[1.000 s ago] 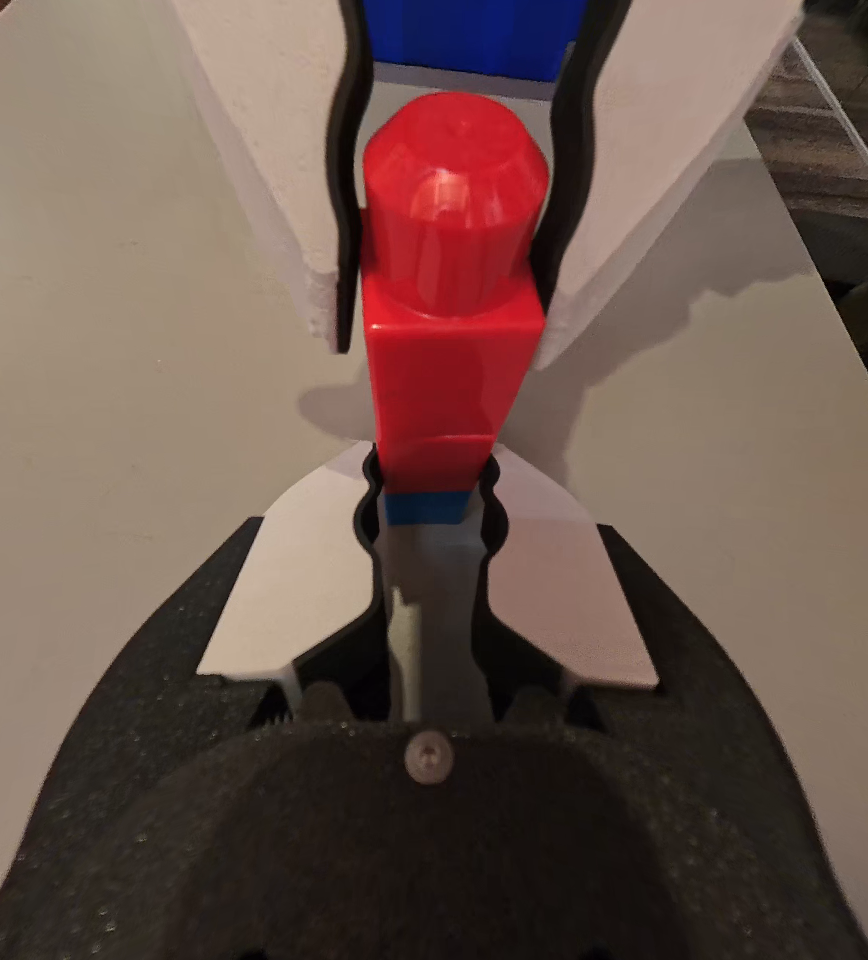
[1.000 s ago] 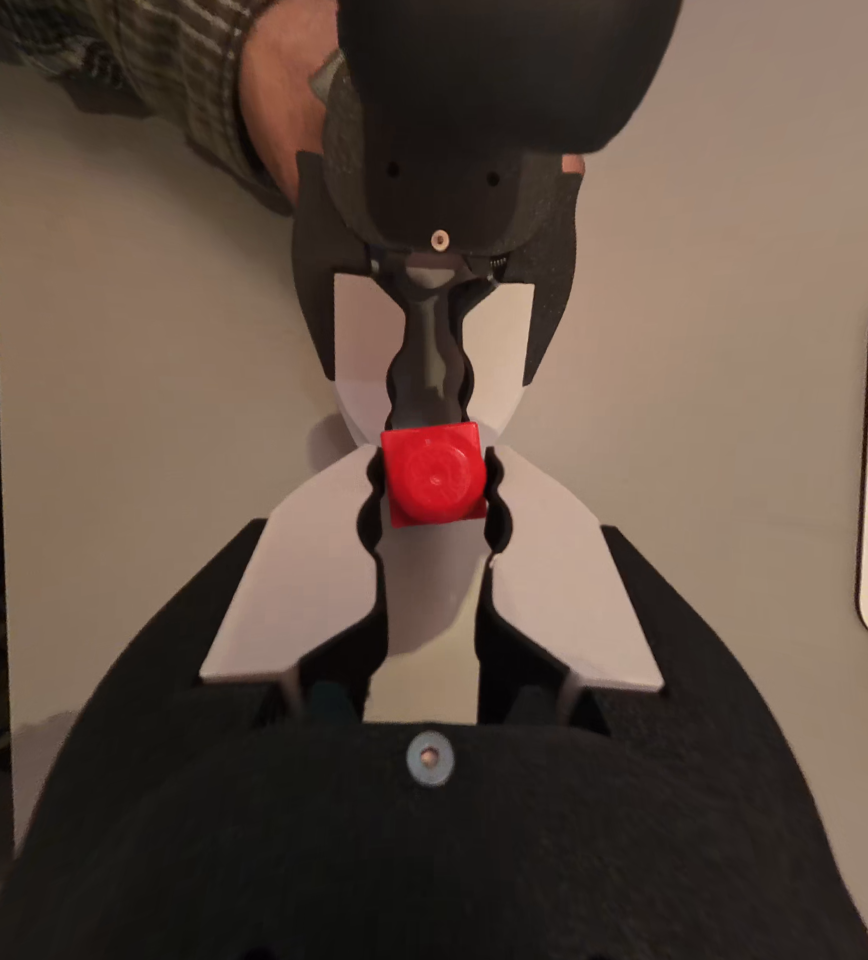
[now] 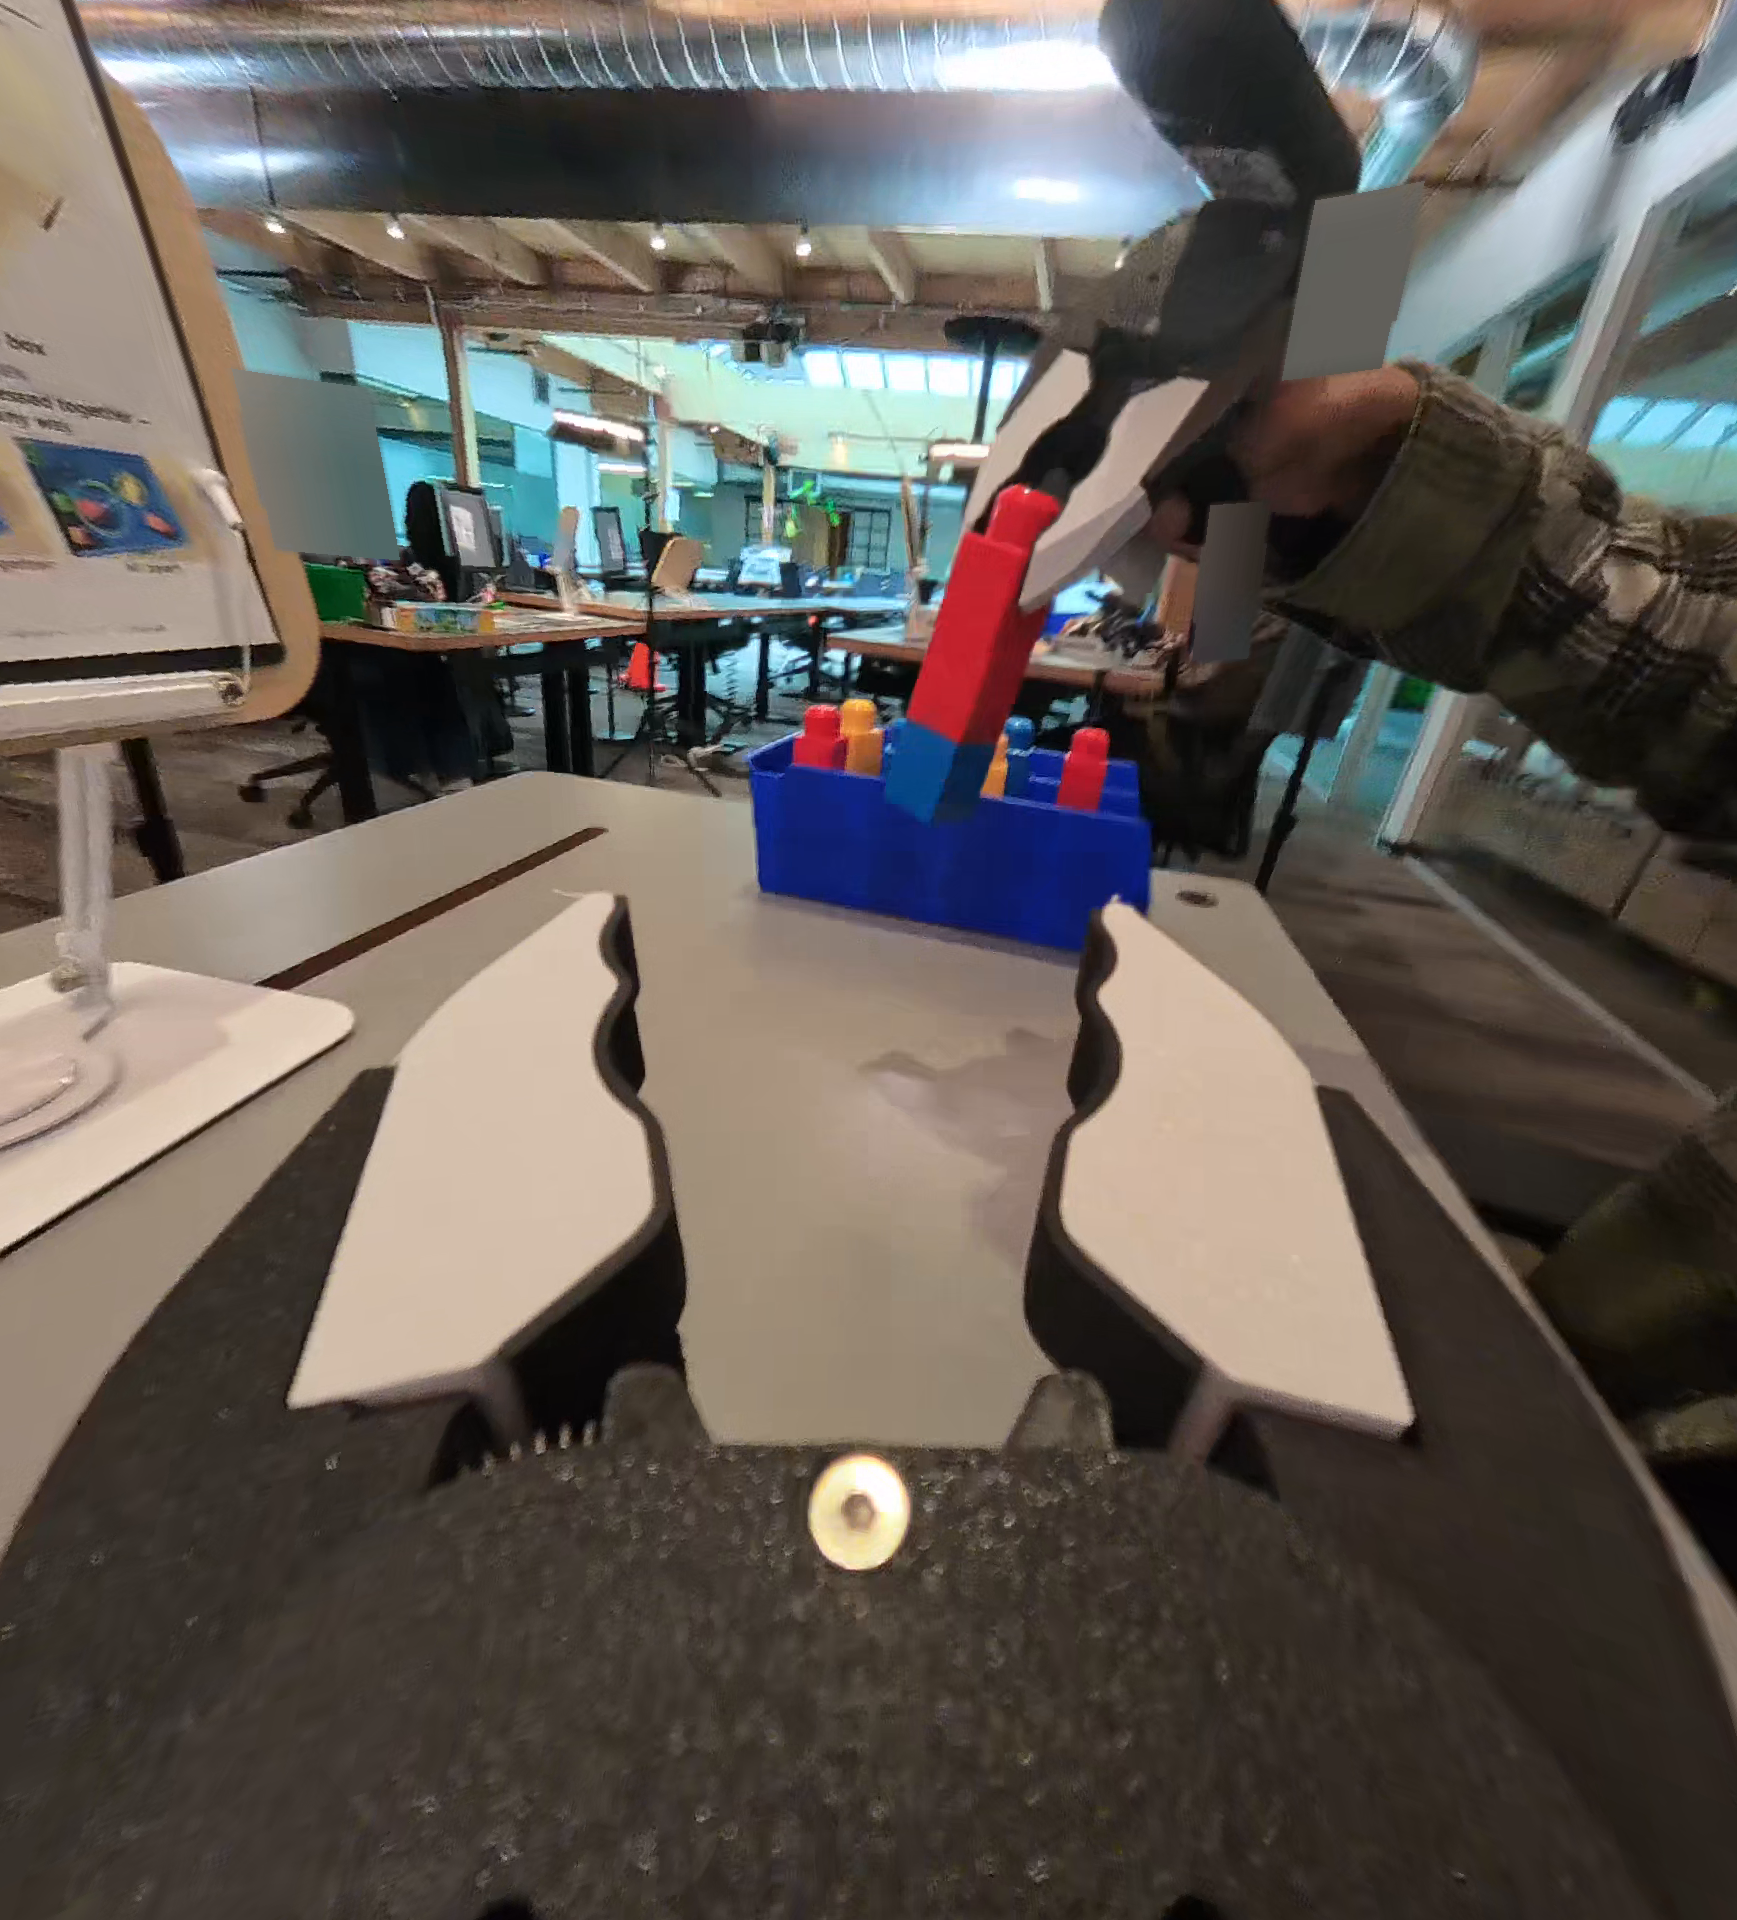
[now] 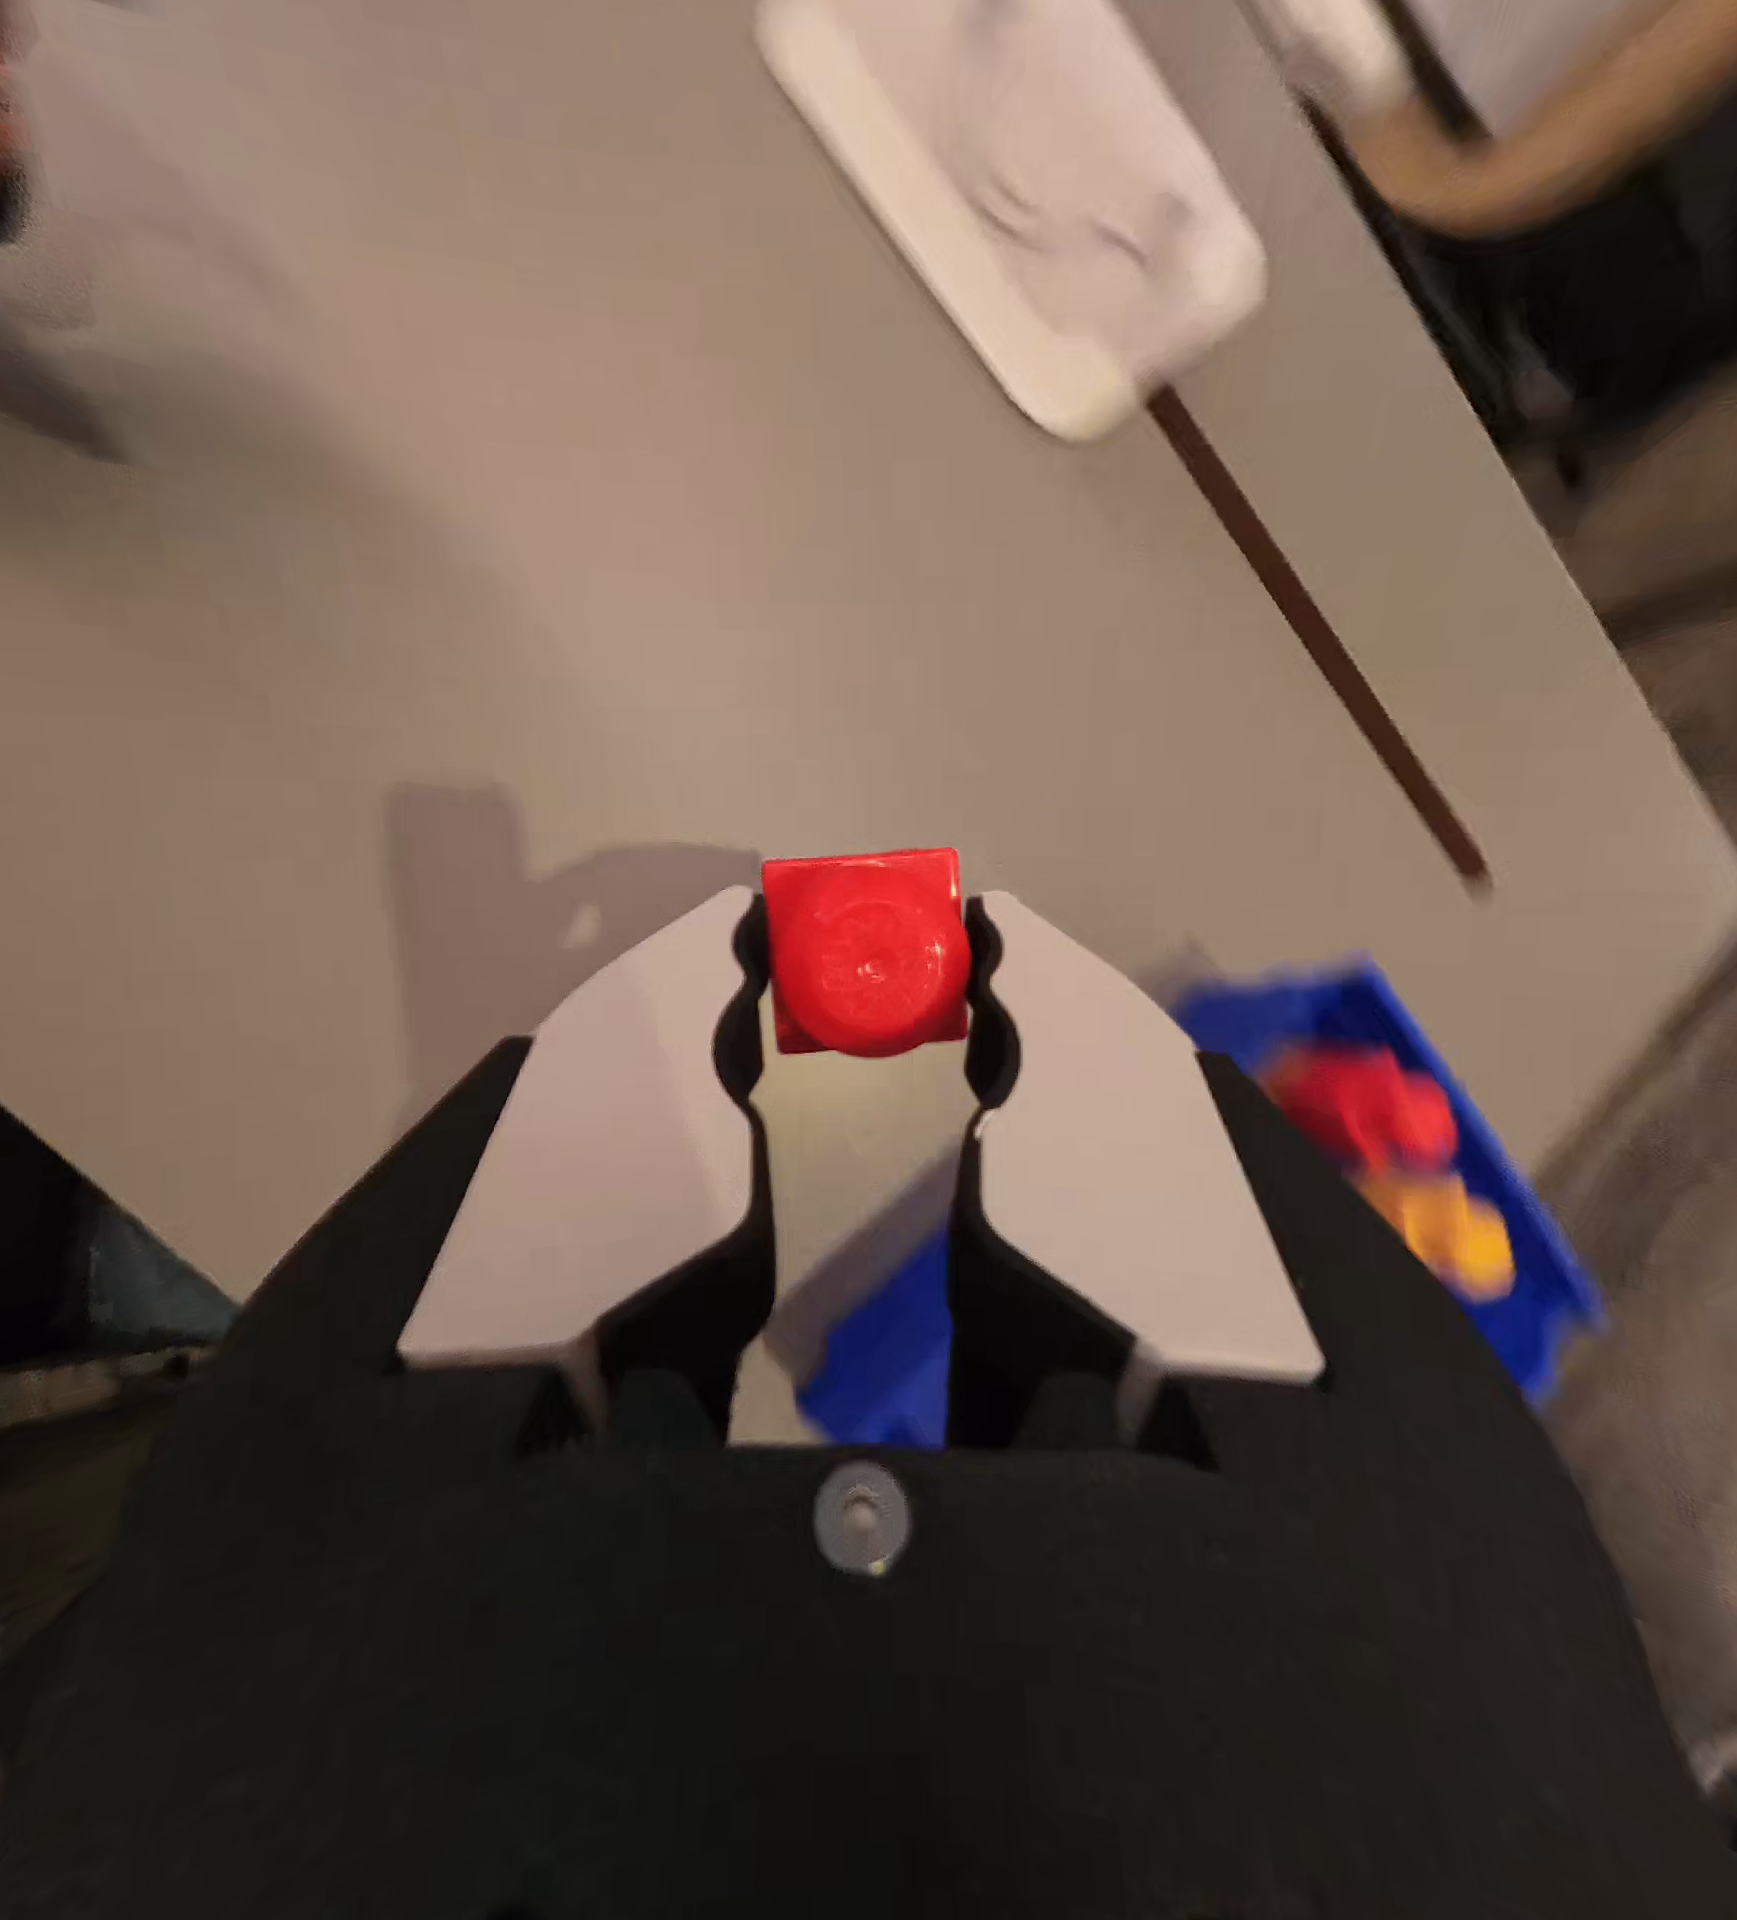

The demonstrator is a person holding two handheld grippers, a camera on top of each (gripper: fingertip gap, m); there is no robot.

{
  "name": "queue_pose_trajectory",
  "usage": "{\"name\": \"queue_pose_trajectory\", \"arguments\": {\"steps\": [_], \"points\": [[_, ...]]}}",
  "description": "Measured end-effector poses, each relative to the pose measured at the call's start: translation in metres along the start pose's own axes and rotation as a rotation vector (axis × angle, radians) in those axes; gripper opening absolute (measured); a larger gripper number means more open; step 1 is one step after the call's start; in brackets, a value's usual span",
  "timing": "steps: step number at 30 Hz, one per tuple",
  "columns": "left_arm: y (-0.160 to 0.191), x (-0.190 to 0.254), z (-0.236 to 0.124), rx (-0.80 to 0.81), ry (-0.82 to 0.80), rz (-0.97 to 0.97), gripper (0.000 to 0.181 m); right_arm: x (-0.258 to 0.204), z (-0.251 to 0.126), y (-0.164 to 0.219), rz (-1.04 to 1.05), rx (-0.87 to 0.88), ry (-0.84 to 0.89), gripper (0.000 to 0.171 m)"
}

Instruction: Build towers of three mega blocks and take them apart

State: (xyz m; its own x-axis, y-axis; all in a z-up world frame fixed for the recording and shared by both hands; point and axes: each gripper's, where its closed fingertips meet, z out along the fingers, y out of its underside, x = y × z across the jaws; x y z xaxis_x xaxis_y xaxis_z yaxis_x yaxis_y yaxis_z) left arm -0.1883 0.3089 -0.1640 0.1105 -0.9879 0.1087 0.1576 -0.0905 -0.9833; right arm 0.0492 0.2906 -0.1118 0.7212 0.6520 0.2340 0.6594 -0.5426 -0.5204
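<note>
Spanning grey table (image 3: 843, 1091), open-plan office behind

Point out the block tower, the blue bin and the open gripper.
block tower (image 3: 978, 634): left wrist view, on its red middle section.
blue bin (image 3: 947, 868): left wrist view, on its near wall.
left gripper (image 3: 859, 935): left wrist view, midway between its spread fingertips.

Two tongs: the left tongs (image 3: 859, 1049) and the right tongs (image 3: 1077, 488). One tower (image 3: 968, 665) of three mega blocks: two red, one blue at the bottom. One blue bin (image 3: 947, 862) on one counter (image 3: 531, 862), with at least five loose blocks showing above its rim: two red, two orange, one blue. One sign stand (image 3: 85, 665).
</note>
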Motion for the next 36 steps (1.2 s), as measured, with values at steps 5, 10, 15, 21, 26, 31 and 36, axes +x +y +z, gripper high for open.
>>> {"name": "queue_pose_trajectory", "arguments": {"steps": [5,10,15,21,26,31,36], "points": [[-0.007,0.005,0.0,0.03,0.0,-0.059,0.081,0.071,-0.089,0.099,0.472,-0.06,0.203,0.035],[0.009,0.0,0.005,-0.045,-0.049,-0.057,0.085,0.08,-0.079,0.172,0.689,-0.107,0.207,0.035],[0.018,-0.006,0.005,-0.097,-0.097,-0.021,0.088,0.088,-0.035,0.213,0.782,-0.161,0.225,0.035],[0.024,-0.013,0.002,-0.13,-0.137,-0.014,0.09,0.08,0.01,0.221,0.823,-0.172,0.194,0.035],[0.023,-0.014,0.0,-0.134,-0.147,0.001,0.089,0.073,0.032,0.233,0.817,-0.237,0.201,0.035],[0.021,-0.014,0.0,-0.129,-0.144,-0.004,0.089,0.077,0.034,0.235,0.84,-0.22,0.222,0.036],[0.023,-0.014,0.0,-0.136,-0.142,-0.005,0.09,0.077,0.032,0.234,0.842,-0.204,0.21,0.051]]}}
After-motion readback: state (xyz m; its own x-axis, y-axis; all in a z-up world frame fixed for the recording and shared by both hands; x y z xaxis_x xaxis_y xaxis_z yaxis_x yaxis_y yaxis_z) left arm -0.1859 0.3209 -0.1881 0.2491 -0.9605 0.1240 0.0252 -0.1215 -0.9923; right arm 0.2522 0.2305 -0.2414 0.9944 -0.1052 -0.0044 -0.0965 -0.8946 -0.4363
